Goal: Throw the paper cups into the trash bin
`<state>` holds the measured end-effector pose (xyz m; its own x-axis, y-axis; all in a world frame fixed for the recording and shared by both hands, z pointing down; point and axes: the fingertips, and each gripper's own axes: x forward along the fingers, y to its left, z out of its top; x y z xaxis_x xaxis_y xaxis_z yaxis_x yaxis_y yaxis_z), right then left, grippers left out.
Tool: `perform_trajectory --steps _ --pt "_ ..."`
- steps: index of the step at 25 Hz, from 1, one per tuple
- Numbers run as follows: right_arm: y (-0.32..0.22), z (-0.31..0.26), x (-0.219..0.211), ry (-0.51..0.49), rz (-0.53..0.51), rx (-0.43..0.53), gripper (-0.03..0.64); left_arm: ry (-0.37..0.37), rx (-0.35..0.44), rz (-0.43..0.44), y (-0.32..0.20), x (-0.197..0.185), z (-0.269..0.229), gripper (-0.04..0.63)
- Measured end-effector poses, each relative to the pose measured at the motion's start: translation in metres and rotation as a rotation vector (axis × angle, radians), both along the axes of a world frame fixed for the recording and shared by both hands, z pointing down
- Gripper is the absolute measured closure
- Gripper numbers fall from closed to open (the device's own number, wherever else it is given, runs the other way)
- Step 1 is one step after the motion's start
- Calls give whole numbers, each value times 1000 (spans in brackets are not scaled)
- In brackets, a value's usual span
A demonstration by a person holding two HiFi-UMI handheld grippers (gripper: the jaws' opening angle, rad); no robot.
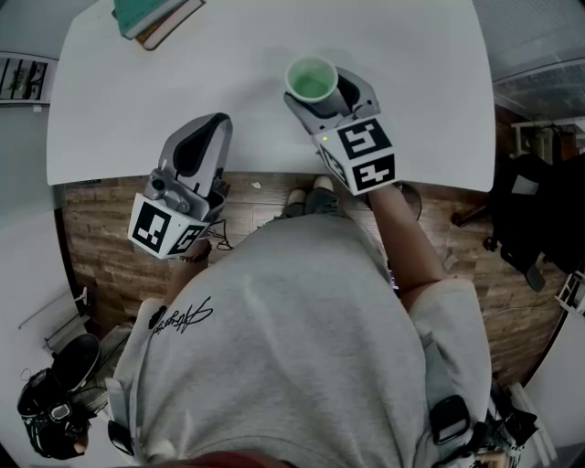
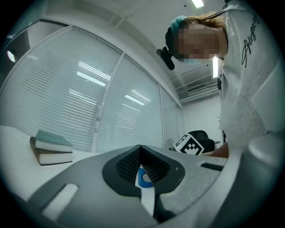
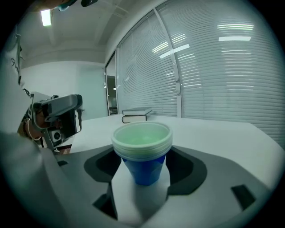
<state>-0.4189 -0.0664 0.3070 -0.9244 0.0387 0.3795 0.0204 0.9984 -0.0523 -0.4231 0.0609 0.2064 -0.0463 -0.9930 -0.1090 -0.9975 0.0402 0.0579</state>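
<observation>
A stack of blue paper cups with white rims and a greenish inside stands upright between the jaws of my right gripper, which is shut on it. In the head view the same cups sit in the right gripper over the near middle of the white table. My left gripper hovers at the table's near edge, to the left of the cups and apart from them. Its jaws are shut with nothing held. No trash bin shows in any view.
Two stacked books lie at the table's far left corner, also seen as books from the left gripper. Window blinds run behind the table. Wooden floor lies below, with black gear at lower left and a dark chair at right.
</observation>
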Motion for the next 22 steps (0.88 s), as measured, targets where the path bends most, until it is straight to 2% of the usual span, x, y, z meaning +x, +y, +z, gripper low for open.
perform_trajectory --steps 12,22 --pt "8 -7 0 -26 31 44 325 -8 -8 64 0 -7 3 595" --pt "10 -22 13 -73 119 45 325 -13 4 148 -2 -3 4 595"
